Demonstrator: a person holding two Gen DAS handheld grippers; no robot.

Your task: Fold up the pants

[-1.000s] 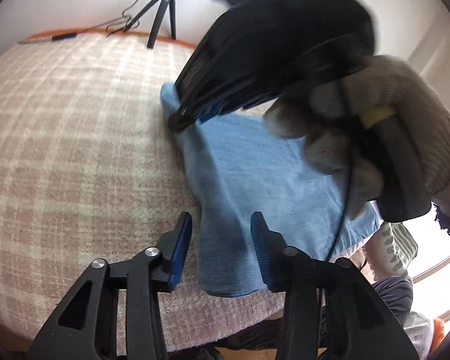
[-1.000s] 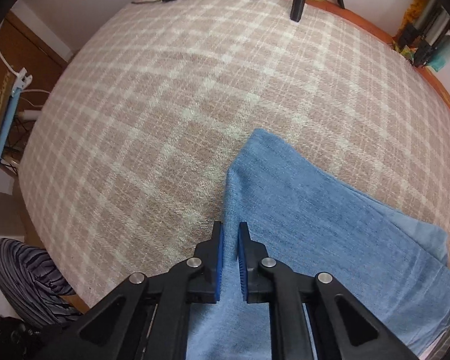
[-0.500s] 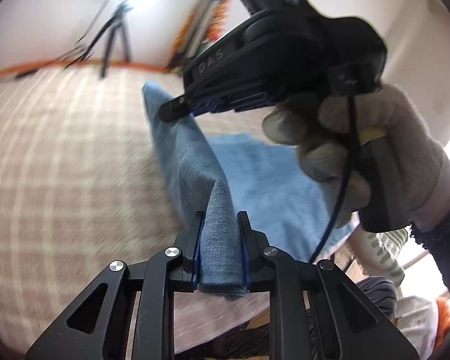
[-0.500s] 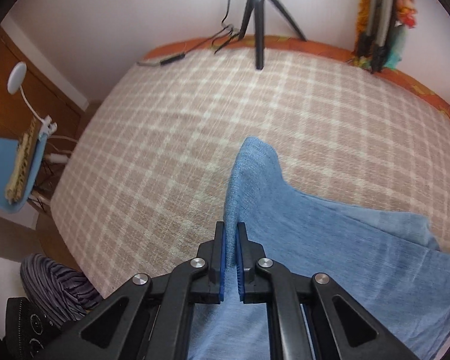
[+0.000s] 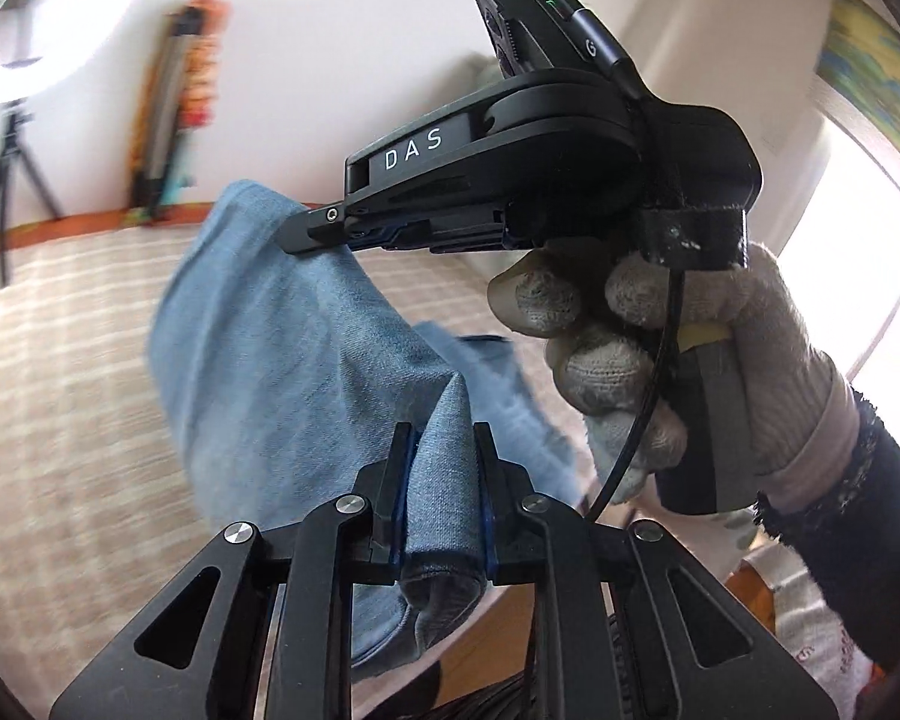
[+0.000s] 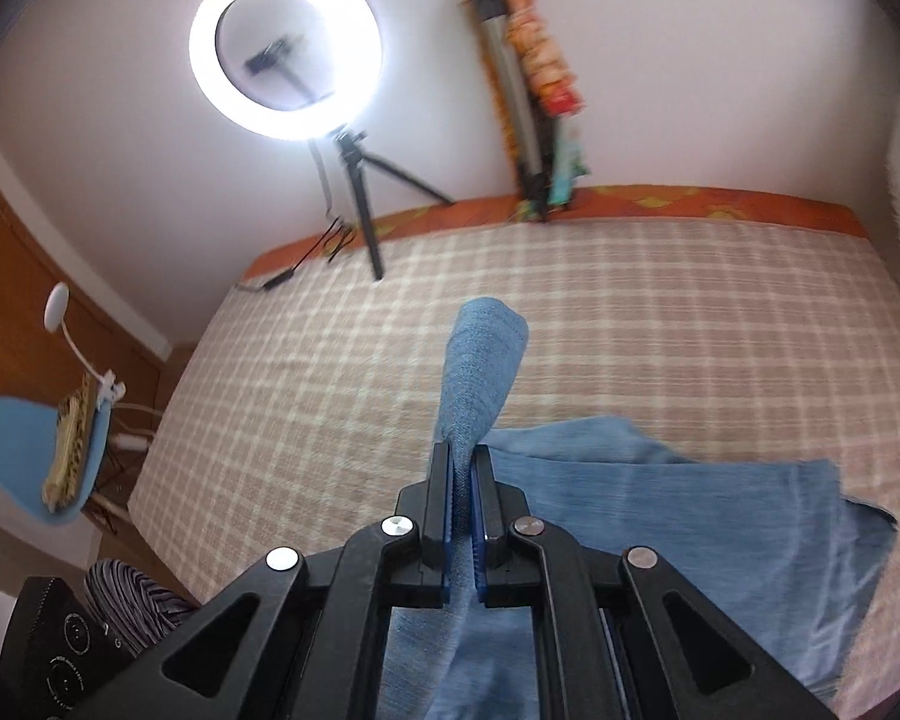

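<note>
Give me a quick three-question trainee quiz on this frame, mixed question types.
1. True or false: the left gripper is shut on a bunched fold of the blue denim pants.
2. What lights the room from the tripod? A) ring light B) candle C) ceiling fan
3. Fill in: the right gripper pinches the pants above the ____ blanket.

Key: 1 true; 2 A, the ring light; 3 plaid.
</note>
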